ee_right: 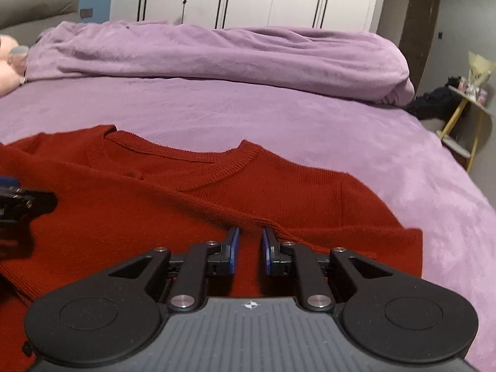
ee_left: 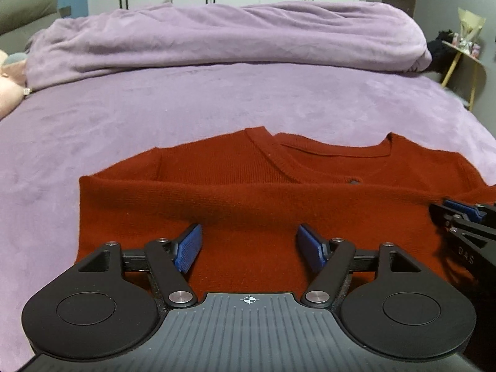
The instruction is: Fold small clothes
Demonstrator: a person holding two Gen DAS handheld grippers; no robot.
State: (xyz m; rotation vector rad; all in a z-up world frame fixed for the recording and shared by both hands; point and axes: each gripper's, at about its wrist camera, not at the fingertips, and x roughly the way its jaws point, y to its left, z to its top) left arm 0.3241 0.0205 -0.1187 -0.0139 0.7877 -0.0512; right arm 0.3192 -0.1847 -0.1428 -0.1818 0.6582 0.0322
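A red knit cardigan (ee_left: 248,192) lies flat on the purple bed, neckline (ee_left: 334,155) toward the far side, with a sleeve folded across its front. My left gripper (ee_left: 249,229) hovers over the cardigan's near left part, jaws wide open, with only flat fabric below them. In the right wrist view the cardigan (ee_right: 124,210) fills the lower left. My right gripper (ee_right: 251,232) sits low over the folded sleeve edge, its blue pads (ee_right: 233,248) a narrow gap apart and pinching nothing. Each gripper shows at the edge of the other's view: right gripper (ee_left: 458,214), left gripper (ee_right: 9,186).
A heaped purple duvet (ee_left: 232,37) runs across the back of the bed. Bare purple sheet (ee_left: 155,102) lies between it and the cardigan. A small side table with yellow legs (ee_left: 462,62) stands off the bed's right side. A pink plush toy (ee_left: 6,93) rests at far left.
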